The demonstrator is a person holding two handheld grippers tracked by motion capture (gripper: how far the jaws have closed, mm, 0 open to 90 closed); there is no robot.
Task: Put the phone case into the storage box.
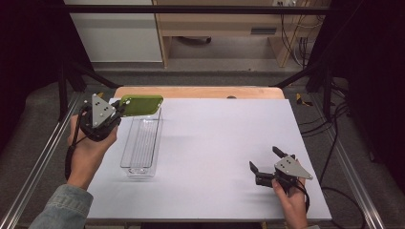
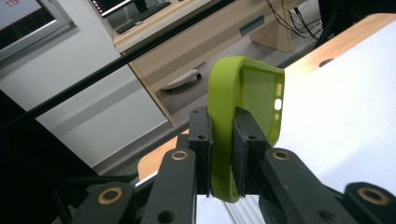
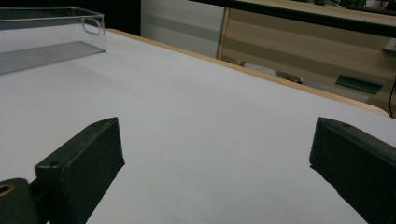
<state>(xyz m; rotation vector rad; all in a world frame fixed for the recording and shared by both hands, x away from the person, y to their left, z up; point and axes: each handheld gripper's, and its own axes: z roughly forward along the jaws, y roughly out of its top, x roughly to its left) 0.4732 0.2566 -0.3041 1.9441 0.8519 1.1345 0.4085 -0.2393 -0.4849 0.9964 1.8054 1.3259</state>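
No text, label, brand or sign can be read with certainty. In the left gripper view, at about 10 o'clock, a framed screen (image 2: 21,11) bears red characters cut off by the picture's edge; they look like digits but are too partial to read. At about 12 o'clock in the same view, a dark monitor (image 2: 116,4) carries a thin coloured strip too small to make out. The green case (image 2: 247,107) shows no printed mark, and the clear bin (image 1: 142,143) carries no lettering.
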